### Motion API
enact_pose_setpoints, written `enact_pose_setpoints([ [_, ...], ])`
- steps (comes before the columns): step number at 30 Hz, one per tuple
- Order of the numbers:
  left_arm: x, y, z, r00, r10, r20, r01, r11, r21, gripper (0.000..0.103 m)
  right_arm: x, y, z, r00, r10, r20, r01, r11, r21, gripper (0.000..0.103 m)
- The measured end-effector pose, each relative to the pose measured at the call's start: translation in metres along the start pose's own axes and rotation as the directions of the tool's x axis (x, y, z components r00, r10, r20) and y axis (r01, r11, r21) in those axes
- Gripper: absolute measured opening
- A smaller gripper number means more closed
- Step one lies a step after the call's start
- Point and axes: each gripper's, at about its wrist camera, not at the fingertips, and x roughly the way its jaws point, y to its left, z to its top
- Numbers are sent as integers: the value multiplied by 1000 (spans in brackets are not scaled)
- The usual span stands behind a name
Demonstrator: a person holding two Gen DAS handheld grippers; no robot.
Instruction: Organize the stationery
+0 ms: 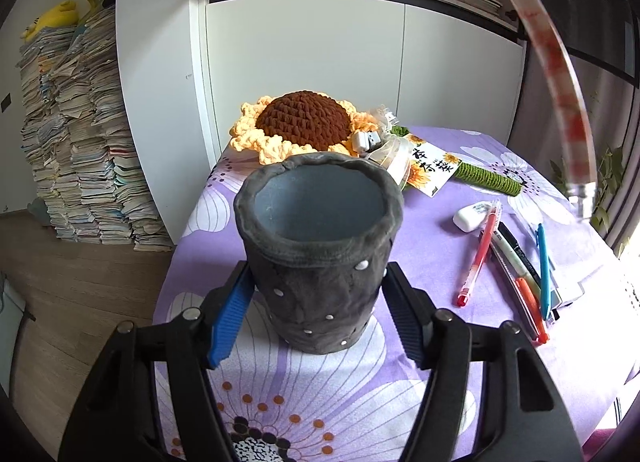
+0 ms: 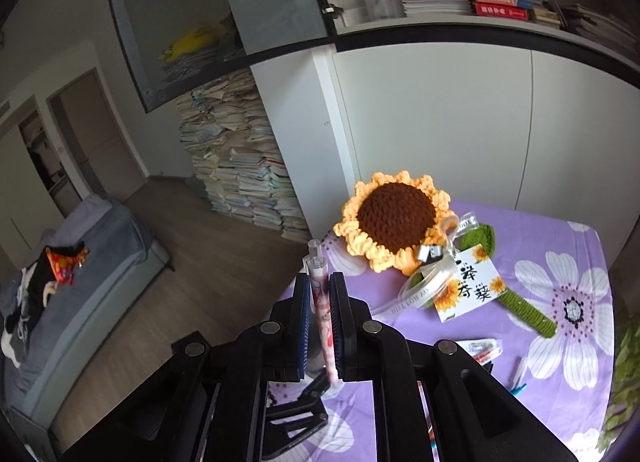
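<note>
A dark grey fabric pen holder (image 1: 318, 250) stands upright on the purple flowered tablecloth (image 1: 440, 262). My left gripper (image 1: 316, 302) is shut on its lower body, one finger on each side. My right gripper (image 2: 320, 302) is shut on a clear pen with a red and white pattern (image 2: 320, 290), held above the table; the same pen (image 1: 560, 74) shows high at the right of the left wrist view. Several pens (image 1: 516, 266) and a white eraser (image 1: 472, 216) lie on the cloth to the right of the holder.
A crocheted sunflower (image 1: 304, 126) with a green stem and a paper tag lies behind the holder; it also shows in the right wrist view (image 2: 396, 222). White cabinets stand behind the table. Stacks of books (image 1: 80, 134) stand on the wooden floor at left.
</note>
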Motion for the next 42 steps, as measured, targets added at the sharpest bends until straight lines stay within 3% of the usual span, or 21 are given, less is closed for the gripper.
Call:
enact_pose_setpoints([
  [9,-3,-19,-1,998,-70,-1,69,992,103,65,20,0,-5,999,22,-30,-21,1000,1,8],
  [15,-3,-13,0,996,-87,-5,87,994,67,65,36,-47,-28,986,0,-167,17,995,98,8],
  [18,-2,-16,0,997,-83,-7,83,994,77,65,36,-78,-58,961,-63,-268,95,990,109,9],
  [24,-2,-13,0,996,-93,-11,94,993,67,65,7,-106,-135,881,-186,-435,182,982,-51,9],
  [25,-1,-13,0,995,-97,-15,98,993,66,65,-1,-110,-148,873,-183,-451,176,983,-58,12],
  [27,0,-13,0,995,-100,-18,101,993,64,65,-15,-112,-173,857,-161,-489,143,987,-75,29],
  [28,1,-13,0,995,-100,-20,101,993,64,65,-18,-113,-184,843,-161,-513,137,987,-84,50],
  [29,2,-13,0,995,-100,-24,101,993,64,65,-19,-113,-193,828,-177,-532,143,984,-104,64],
  [30,2,-13,0,995,-98,-28,100,993,64,65,-19,-111,-200,818,-206,-537,155,978,-138,66],
  [32,4,-13,0,995,-90,-32,92,994,62,65,-19,-106,-207,818,-241,-523,156,967,-202,66],
  [37,4,-13,0,997,-69,-32,71,995,64,66,-8,-109,-208,846,-186,-500,85,972,-217,66],
  [39,5,-13,0,997,-66,-35,68,996,63,66,-1,-118,-209,845,-175,-505,80,976,-204,65],
  [42,6,-12,0,997,-63,-39,65,996,57,66,5,-136,-212,843,-152,-515,83,984,-156,48],
])
